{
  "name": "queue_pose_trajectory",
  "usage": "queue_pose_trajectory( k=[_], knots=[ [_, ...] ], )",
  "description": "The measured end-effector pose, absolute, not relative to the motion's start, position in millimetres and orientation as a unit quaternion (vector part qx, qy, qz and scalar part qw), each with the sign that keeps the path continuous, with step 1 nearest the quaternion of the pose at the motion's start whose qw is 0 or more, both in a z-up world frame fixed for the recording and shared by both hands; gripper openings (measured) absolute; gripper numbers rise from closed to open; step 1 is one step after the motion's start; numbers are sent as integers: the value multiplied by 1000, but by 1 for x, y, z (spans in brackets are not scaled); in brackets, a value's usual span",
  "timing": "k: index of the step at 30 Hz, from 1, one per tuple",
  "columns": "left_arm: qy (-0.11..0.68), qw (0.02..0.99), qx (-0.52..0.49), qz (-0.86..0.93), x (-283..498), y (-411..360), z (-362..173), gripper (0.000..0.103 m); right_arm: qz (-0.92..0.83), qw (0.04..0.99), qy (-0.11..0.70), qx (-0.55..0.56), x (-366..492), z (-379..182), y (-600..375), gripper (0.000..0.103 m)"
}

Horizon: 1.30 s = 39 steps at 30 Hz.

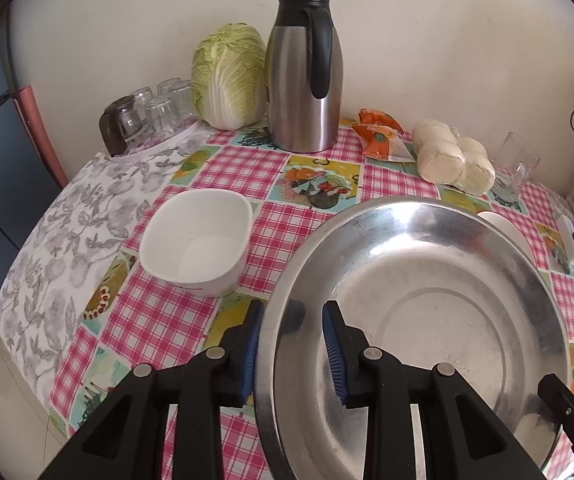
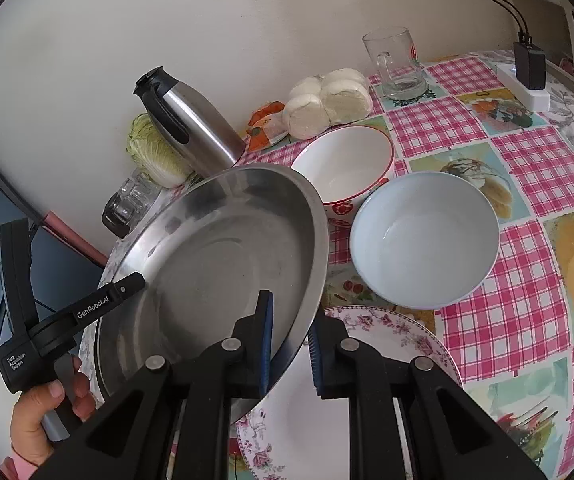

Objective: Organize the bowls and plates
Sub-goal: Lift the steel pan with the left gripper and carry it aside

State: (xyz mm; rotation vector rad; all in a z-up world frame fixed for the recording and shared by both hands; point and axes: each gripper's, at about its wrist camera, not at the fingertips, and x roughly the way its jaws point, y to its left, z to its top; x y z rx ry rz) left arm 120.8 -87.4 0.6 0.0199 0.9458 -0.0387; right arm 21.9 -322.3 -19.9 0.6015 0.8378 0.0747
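Note:
A large, shallow steel basin (image 1: 427,300) hangs tilted above the table, gripped from both sides. My left gripper (image 1: 293,320) is shut on its near left rim, one blue pad outside and one inside. My right gripper (image 2: 291,312) is shut on the opposite rim of the steel basin (image 2: 215,256). A white square bowl (image 1: 195,236) sits on the cloth left of the basin. In the right wrist view, a red-rimmed white bowl (image 2: 343,168) and a pale blue bowl (image 2: 425,240) stand beyond a floral plate (image 2: 387,344), which lies partly under the basin.
Against the wall are a steel thermos jug (image 1: 305,80), a cabbage (image 1: 229,76), upturned glasses (image 1: 155,116), an orange packet (image 1: 383,134) and bagged buns (image 1: 451,156). A glass mug (image 2: 397,66) and a power strip with a charger (image 2: 527,80) stand at the far right. A hand (image 2: 39,420) holds the left gripper.

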Motion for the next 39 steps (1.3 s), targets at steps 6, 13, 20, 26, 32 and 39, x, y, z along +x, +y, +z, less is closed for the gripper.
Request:
queue_pose_trajectory(
  k=[6,13,20,26,32,39],
  knots=[
    [468,883,10,-22,128,-94,-12,33,26,864,411,291,24,-30,-328,17],
    [474,880,9,-22,135,-98,-19,33,19,861,416,291,28,-37,-329,17],
    [481,877,-4,-20,137,-89,-31,33,19,859,426,284,32,-42,-325,18],
    [480,877,-11,-16,139,-80,-36,33,27,862,429,269,40,-44,-317,18],
    [475,880,-10,-11,144,-78,-40,33,30,861,436,259,47,-49,-314,19],
    [473,881,-13,-5,149,-72,-45,33,32,864,440,244,54,-53,-307,19]
  ],
)
